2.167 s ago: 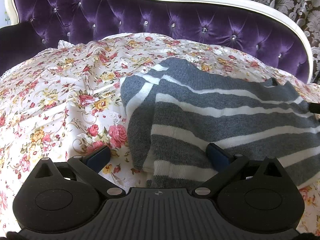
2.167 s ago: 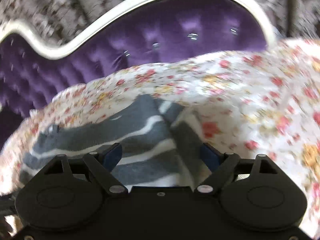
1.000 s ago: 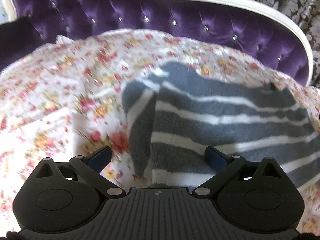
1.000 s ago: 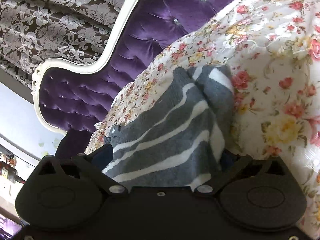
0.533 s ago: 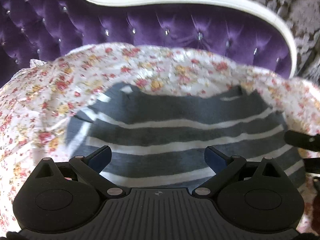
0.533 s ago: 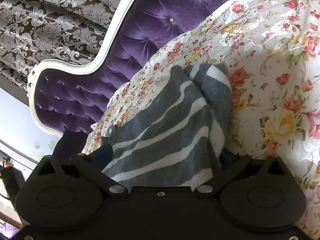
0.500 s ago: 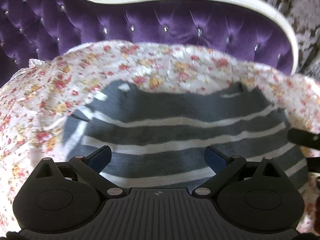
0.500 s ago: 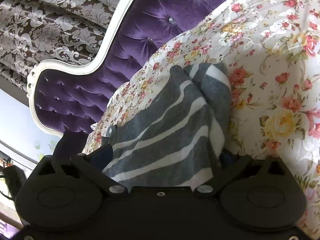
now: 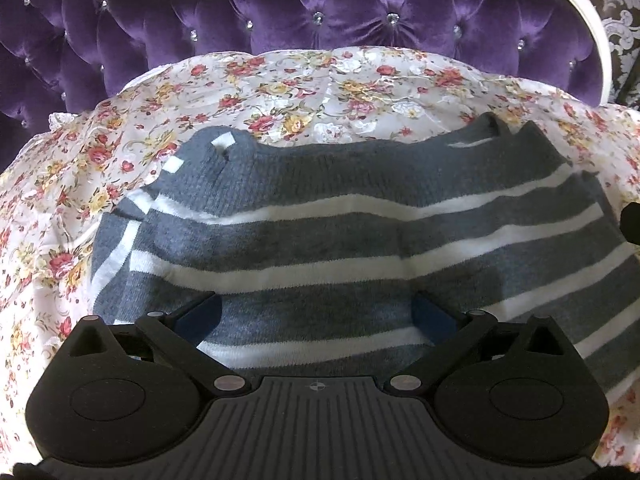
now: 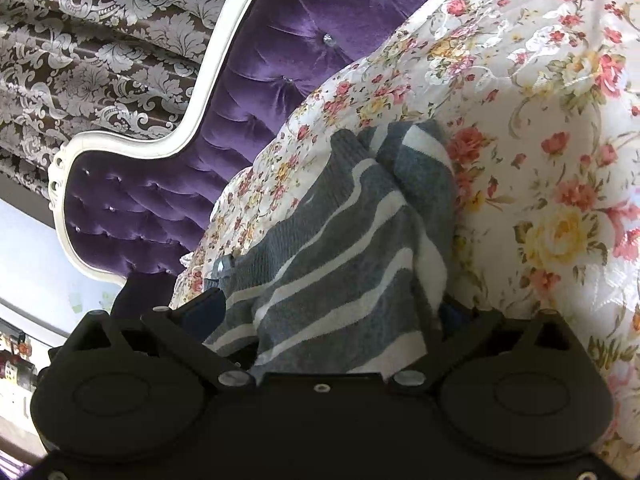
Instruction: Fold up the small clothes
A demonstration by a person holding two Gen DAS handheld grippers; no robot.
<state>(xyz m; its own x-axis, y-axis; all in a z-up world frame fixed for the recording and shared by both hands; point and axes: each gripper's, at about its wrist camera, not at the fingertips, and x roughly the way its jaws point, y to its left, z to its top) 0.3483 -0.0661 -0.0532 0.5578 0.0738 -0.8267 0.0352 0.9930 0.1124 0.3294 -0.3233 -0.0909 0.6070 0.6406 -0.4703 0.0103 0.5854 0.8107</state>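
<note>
A grey sweater [image 9: 360,220] with white stripes is spread flat on a floral bedspread [image 9: 300,76], its stripes running from left to right across the left wrist view. A sleeve is seen folded in along the sweater's left edge, and the neckline lies at the far right. Beyond the bedspread, a purple tufted headboard [image 9: 320,12] with a white frame is seen, backed by damask-patterned wallpaper [image 10: 100,40].

The left gripper [image 9: 316,314] is held wide open over the near hem of the sweater, a blue-padded finger at each side; nothing is gripped between them.

The right gripper [image 10: 332,316] is also spread wide, and the sweater's edge is bunched between its fingers. Whether the cloth is actually pinched cannot be told, since the right finger is hidden behind the fabric.
</note>
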